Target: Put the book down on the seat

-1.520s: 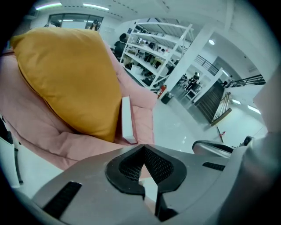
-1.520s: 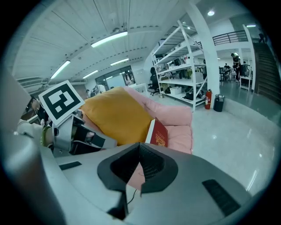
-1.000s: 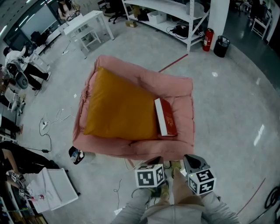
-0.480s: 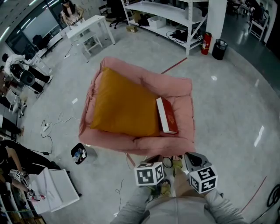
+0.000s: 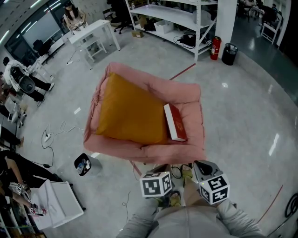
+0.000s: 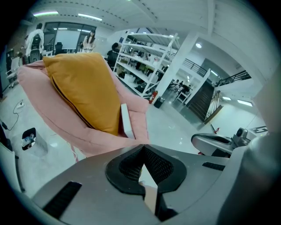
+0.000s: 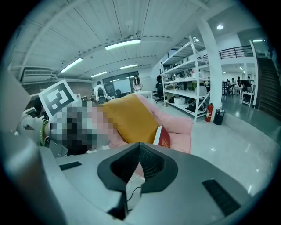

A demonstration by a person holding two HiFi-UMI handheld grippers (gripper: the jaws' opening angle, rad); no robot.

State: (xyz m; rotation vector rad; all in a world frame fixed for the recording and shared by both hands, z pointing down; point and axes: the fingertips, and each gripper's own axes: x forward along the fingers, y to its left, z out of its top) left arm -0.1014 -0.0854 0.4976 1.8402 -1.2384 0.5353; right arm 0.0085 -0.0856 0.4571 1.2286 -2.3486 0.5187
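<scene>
A red book with white page edges lies on the pink armchair's seat, against the right side of a big orange cushion. Both grippers hang low in front of the person's body, well short of the chair and apart from the book. The left gripper is shut with nothing in it, and so is the right gripper. In the left gripper view the shut left gripper points at the chair, cushion and book. The right gripper shows the book beyond its closed tips.
A small black bin stands on the floor left of the chair, with cables near it. A white table, metal shelving, a fire extinguisher and a black bin stand further back. People sit at far left.
The head view has shifted a little, so the chair sits slightly higher in the picture. The book stays on the seat. Both grippers stay shut and low.
</scene>
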